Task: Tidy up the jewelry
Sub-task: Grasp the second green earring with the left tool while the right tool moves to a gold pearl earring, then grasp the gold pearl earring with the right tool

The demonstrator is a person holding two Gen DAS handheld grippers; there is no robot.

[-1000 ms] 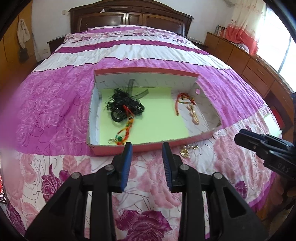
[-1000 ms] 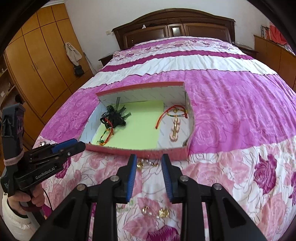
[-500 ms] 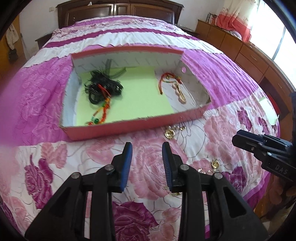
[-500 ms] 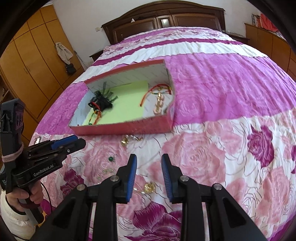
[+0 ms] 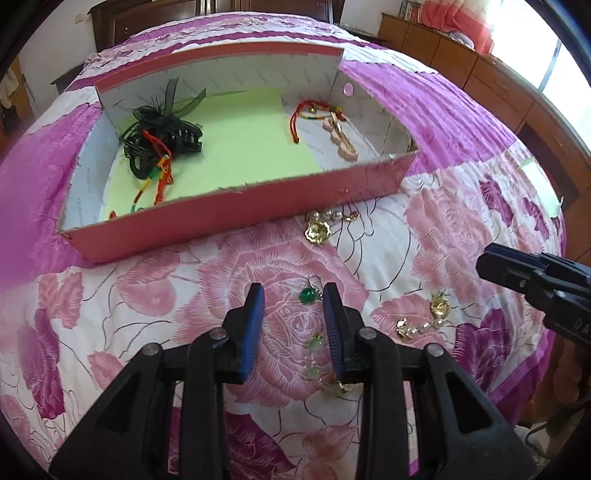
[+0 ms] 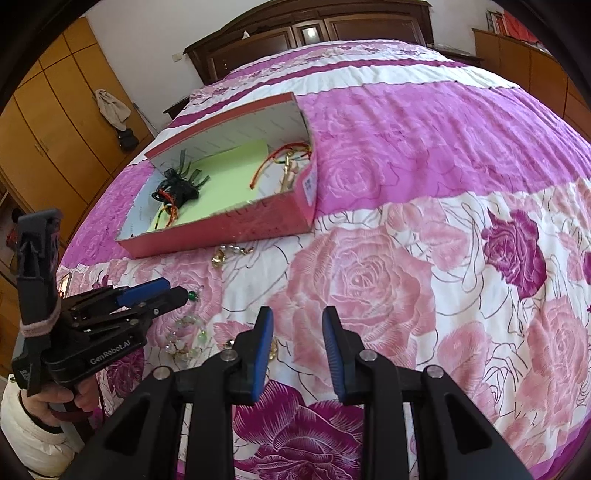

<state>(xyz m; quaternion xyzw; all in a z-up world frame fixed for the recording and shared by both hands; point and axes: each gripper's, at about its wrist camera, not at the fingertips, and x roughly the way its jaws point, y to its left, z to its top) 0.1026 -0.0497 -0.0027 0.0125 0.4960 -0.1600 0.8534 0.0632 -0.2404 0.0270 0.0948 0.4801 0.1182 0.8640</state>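
Left wrist | rose-print bedspread | wooden headboard | left claw spread | right claw spread

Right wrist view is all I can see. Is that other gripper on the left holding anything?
Observer: No. The left gripper is open; a green bead earring lies on the bedspread between its fingertips.
Visitor: Any jewelry I can't see properly?
Observer: A gold flower earring with pearls lies to the right of the left gripper.
Visitor: And the box?
Observer: The pink box has a round hole in its right end wall.
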